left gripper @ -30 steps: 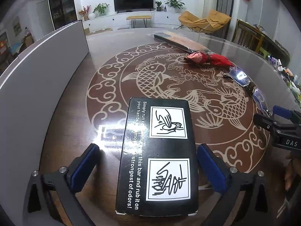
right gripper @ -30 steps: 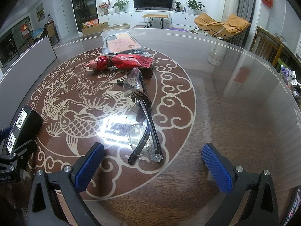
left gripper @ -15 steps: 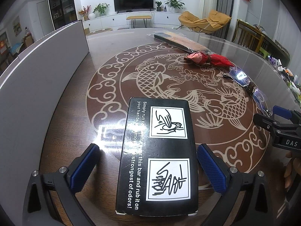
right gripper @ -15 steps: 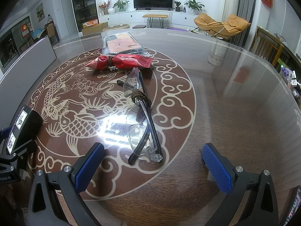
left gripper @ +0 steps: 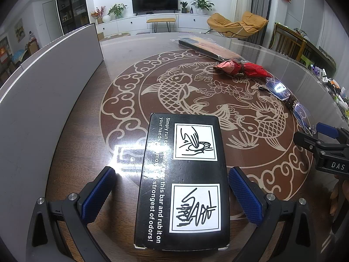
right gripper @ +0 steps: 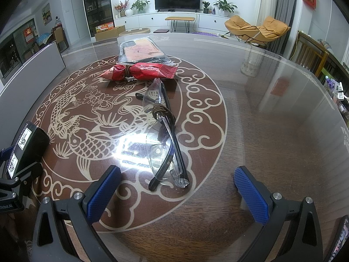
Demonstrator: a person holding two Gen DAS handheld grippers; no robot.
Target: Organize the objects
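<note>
A black box (left gripper: 183, 181) with white text and two hand drawings lies flat on the round glass-topped table (left gripper: 122, 69). My left gripper (left gripper: 171, 170) stands open around its near half, with a gap at the left pad. In the right wrist view, clear glasses with black arms (right gripper: 163, 135), a brown band around their bridge, lie just ahead of my open right gripper (right gripper: 177, 170). Nothing is between its pads. Beyond them lie a red packet (right gripper: 139, 72) tied with a brown band and a bagged phone case (right gripper: 141, 51).
A tall grey panel (left gripper: 43, 87) runs along the table's left side. The right gripper (left gripper: 322, 148) shows at the right of the left wrist view, near the glasses (left gripper: 290, 102). A phone-like object (right gripper: 340, 240) sits at the bottom right corner. Chairs stand beyond the table's right rim.
</note>
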